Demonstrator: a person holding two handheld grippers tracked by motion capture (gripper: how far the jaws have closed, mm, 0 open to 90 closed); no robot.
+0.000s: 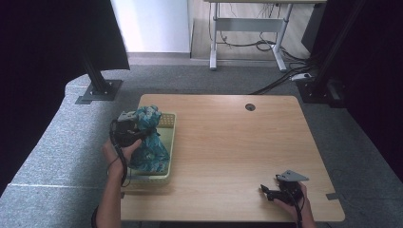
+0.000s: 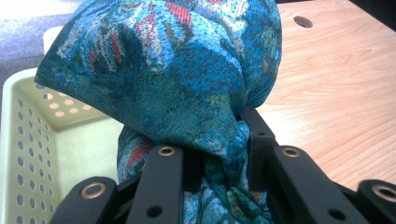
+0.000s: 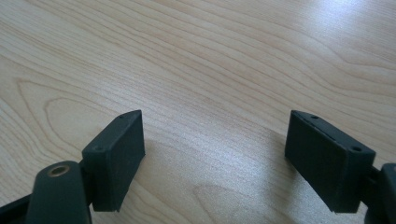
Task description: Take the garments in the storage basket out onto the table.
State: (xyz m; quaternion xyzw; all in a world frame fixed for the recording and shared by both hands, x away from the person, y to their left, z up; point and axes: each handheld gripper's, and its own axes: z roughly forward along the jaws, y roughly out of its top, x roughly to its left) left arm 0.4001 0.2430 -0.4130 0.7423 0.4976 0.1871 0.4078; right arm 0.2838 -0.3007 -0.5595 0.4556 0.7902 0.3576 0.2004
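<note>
I have the left gripper (image 2: 219, 163) clamped on the cloth (image 2: 187, 70), lifting it from the basket (image 2: 28, 140). Right gripper (image 3: 215, 154) idle, jaws wide. Next: carry the cloth clear to the table (image 1: 237, 142).

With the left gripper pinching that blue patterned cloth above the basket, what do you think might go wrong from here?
1. The left gripper clamps only a bunched fold of the cloth, so the fabric may slip out as it rises.
2. The cloth's lower part hangs inside the pale perforated basket; it could drag or tip the basket.
3. The right gripper rests open on the table, too far off to steady anything.
</note>
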